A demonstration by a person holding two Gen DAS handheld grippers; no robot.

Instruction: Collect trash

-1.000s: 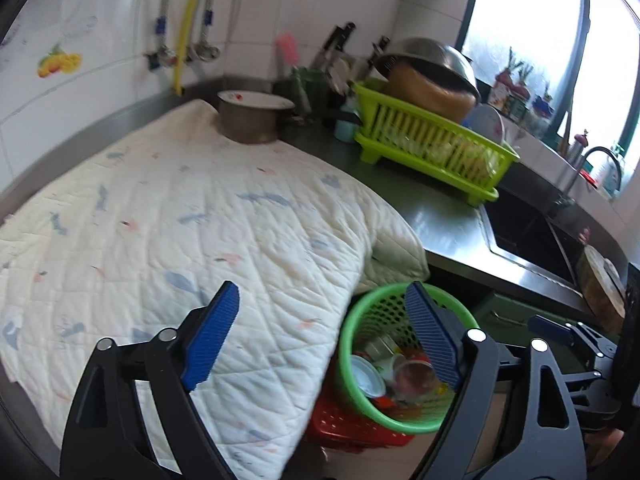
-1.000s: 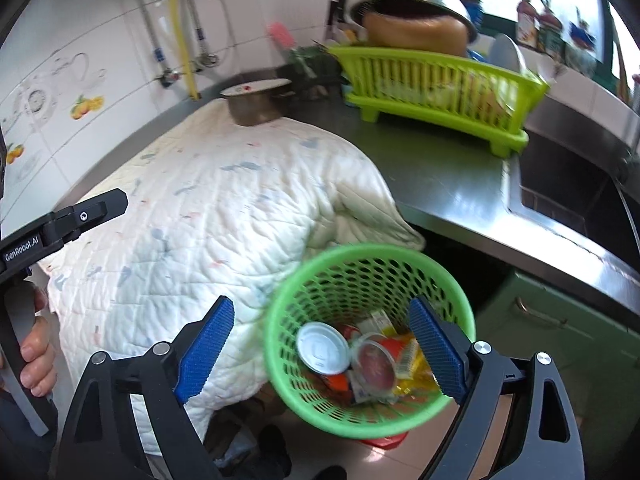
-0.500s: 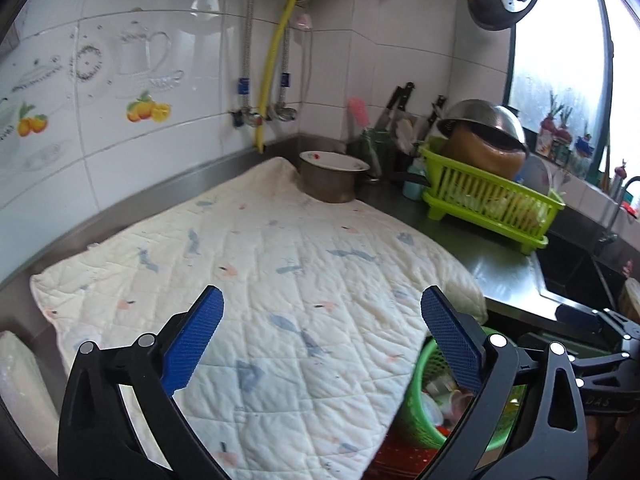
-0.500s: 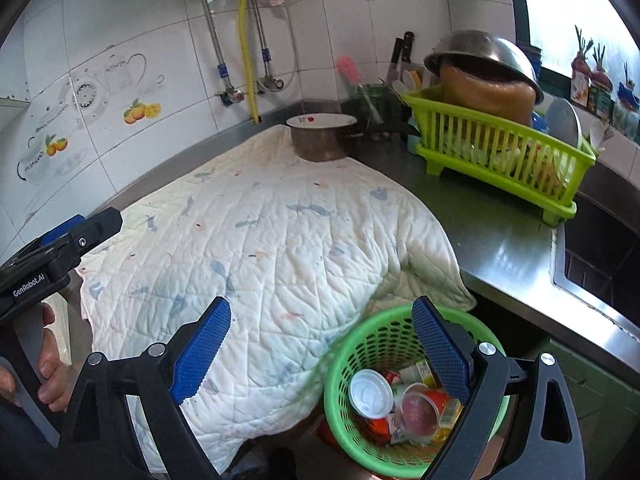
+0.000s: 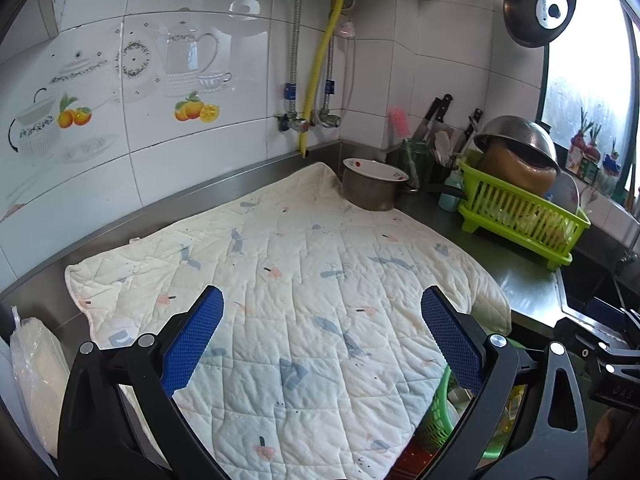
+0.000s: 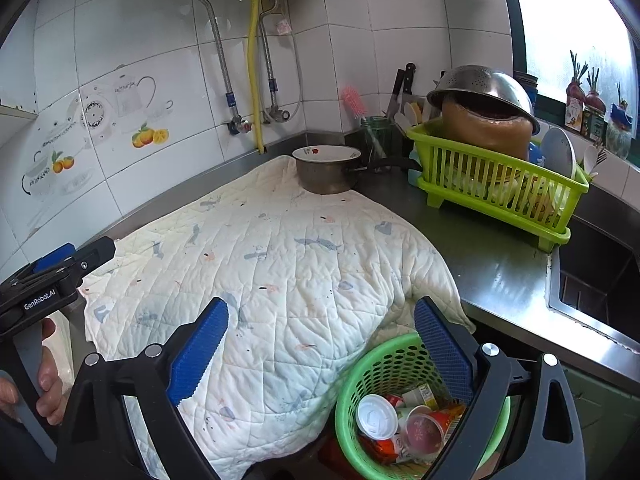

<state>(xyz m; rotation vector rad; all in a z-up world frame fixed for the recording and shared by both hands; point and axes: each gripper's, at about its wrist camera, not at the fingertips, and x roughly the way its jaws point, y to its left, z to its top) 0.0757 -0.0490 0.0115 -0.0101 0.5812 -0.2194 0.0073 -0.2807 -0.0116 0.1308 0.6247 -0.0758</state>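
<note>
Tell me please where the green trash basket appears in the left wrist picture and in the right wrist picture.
Left wrist view: the green trash basket is at the lower right, mostly hidden behind the left gripper's right finger and the quilt's edge.
Right wrist view: it sits at the bottom right of centre, open, with cups and wrappers inside.
Shared landmark: the metal pot at the quilt's far corner.

White tiled wall (image 5: 224, 184), steel counter (image 6: 492, 268), window (image 5: 580, 92)
</note>
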